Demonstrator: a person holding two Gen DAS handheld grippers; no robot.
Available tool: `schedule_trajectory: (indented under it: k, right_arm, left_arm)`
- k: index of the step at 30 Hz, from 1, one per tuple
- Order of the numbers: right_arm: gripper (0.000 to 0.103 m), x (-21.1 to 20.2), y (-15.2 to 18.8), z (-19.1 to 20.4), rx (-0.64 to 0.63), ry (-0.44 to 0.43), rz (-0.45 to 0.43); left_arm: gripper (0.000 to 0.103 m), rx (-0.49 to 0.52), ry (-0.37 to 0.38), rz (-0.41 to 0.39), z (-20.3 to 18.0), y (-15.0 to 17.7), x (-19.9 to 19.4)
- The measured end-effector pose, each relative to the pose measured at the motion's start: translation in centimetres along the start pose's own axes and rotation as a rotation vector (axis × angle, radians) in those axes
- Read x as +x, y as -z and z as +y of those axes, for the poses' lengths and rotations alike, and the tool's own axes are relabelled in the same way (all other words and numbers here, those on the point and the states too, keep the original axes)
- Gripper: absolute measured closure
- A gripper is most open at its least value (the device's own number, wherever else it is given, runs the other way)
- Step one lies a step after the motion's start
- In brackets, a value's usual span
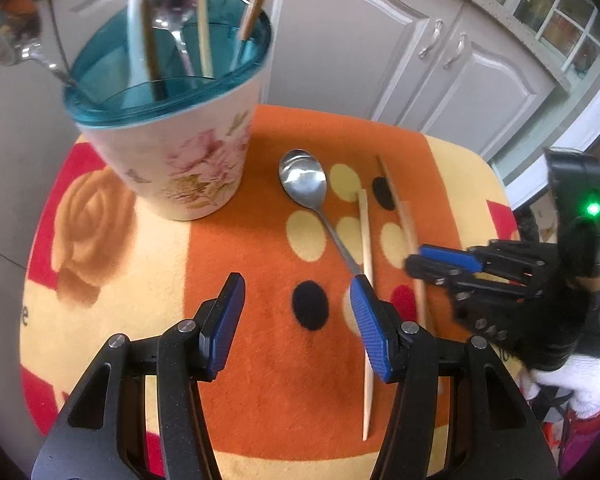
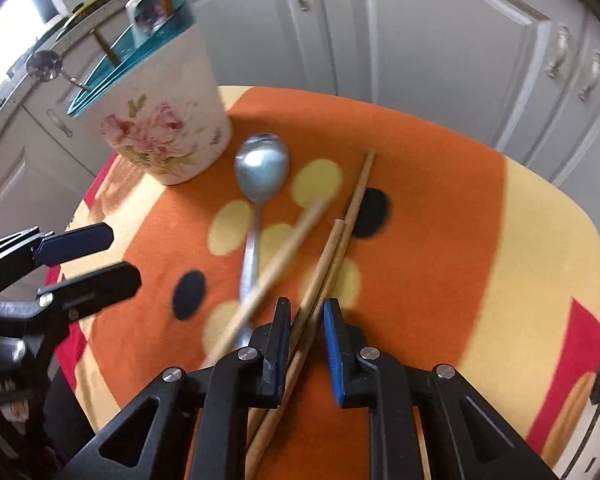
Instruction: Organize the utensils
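A floral cup (image 1: 180, 160) with a teal rim (image 2: 168, 120) stands at the back left of the table and holds spoons and chopsticks. A metal spoon (image 1: 304, 180) (image 2: 262, 170) lies on the orange cloth beside it. A pale chopstick (image 1: 366, 264) (image 2: 276, 256) lies across the spoon's handle. Two brown chopsticks (image 1: 410, 236) (image 2: 340, 240) lie to the right. My left gripper (image 1: 296, 312) (image 2: 88, 260) is open and empty, low over the cloth. My right gripper (image 2: 306, 312) (image 1: 432, 264) is partly open, its jaws on either side of the brown chopsticks.
The orange, yellow and red cloth (image 2: 440, 220) covers a small table. Grey cabinet doors (image 1: 360, 48) stand close behind it. A counter with a window (image 1: 560, 20) is at the right.
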State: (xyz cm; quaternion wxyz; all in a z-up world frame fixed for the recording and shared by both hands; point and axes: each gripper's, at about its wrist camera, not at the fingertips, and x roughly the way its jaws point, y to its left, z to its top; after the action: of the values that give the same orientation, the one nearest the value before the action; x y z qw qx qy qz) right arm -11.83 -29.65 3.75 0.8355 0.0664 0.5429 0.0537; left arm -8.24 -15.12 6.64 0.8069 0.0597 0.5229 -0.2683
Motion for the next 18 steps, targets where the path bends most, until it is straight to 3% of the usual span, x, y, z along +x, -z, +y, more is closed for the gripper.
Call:
schedule_trajectory:
  k: [3, 8, 18]
  right_arm:
    - [0.090, -1.2, 0.6, -2.4, 0.052, -0.004, -0.010]
    - [0.090, -2.0, 1.8, -6.1, 0.098, 0.083, 0.007]
    - [0.087, -3.4, 2.2, -9.9, 0.230, 0.024, -0.046]
  left_arm:
    - [0.049, 0.020, 0.019, 0.019, -0.9, -0.4, 1.0]
    - [0.049, 0.059, 0.033, 0.044, -2.9, -1.4, 2.8]
    - [0.049, 0.101, -0.001, 0.084, -4.8, -3.5, 6.3]
